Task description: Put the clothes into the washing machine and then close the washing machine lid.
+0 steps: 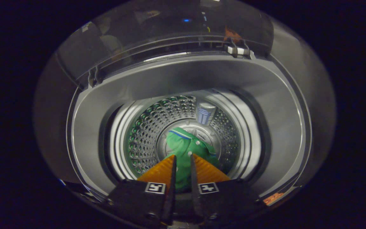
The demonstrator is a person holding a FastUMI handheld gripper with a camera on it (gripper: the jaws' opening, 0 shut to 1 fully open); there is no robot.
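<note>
So the green garment (183, 144) hangs down inside the washing machine drum (148, 127), pinched between the fingers of the tool (182, 157), which is clenched on the cloth. A blue-and-white trimmed edge sits at 12 o'clock of the fingertips. Farther out at 12, beyond the grey tub rim (202, 73), the clear lid (157, 35) stands raised.

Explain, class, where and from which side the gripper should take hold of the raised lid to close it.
Judging by its pose, the lid stands raised behind the drum, hinged at the back. Grip its upper free edge, coming from the front, then swing it down. The gripper is shut on the green garment over the drum, so release that first.
</note>
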